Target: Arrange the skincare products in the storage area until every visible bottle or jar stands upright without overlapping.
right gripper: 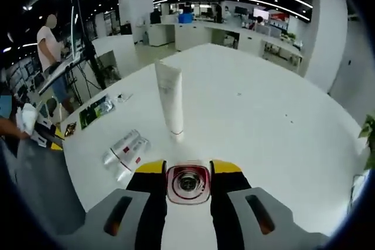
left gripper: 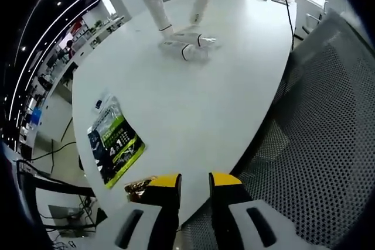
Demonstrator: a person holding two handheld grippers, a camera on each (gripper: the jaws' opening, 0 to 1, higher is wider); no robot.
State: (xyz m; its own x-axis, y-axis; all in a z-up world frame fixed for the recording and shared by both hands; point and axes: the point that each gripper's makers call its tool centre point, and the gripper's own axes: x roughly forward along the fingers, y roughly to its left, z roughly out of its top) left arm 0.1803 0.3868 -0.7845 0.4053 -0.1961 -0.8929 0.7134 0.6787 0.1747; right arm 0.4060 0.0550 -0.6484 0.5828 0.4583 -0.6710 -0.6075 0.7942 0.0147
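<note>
Right gripper (right gripper: pixel 187 171) clamps a red-capped tube (right gripper: pixel 187 183), seemingly upright; a white tube (right gripper: pixel 169 101) stands just ahead. Two bottles (right gripper: pixel 125 148) lie to its left, unrighted. Left gripper (left gripper: pixel 194 182) hangs empty, jaws apart.

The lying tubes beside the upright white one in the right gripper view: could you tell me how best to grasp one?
Take the nearer lying tube across its round body near the cap end, coming from above with jaws straddling its width. It lies flat against its neighbour, so the free outer side offers room.
</note>
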